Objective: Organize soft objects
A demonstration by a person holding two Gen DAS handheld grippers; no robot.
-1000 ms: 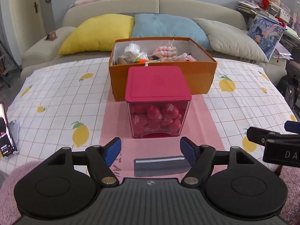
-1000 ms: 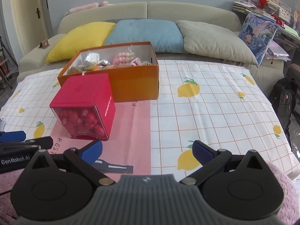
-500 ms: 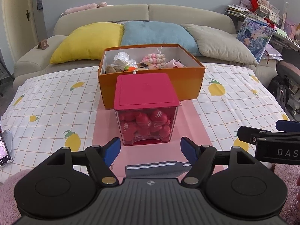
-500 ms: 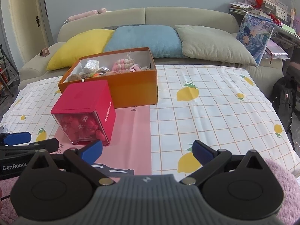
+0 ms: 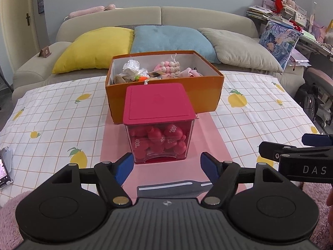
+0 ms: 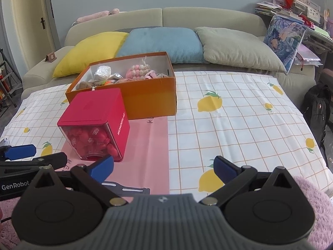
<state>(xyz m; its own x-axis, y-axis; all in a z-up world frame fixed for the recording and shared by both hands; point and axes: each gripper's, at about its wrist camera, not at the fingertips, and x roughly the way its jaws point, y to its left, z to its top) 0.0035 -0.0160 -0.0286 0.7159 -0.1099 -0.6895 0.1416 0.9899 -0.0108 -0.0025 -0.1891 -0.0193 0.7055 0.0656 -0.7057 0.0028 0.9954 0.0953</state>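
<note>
Left hand-held gripper: fingers spread, empty, now drawn back from the red-lidded tub, which sits before the orange box holding the soft toys.
Right hand-held gripper: likewise spread, empty, raised higher; the worktop shows no loose toys, so nothing is in hand.

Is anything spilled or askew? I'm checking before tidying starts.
Nothing stands out. The red-lidded container sits upright and closed on the pink mat, and the soft things stay inside the orange box.
</note>
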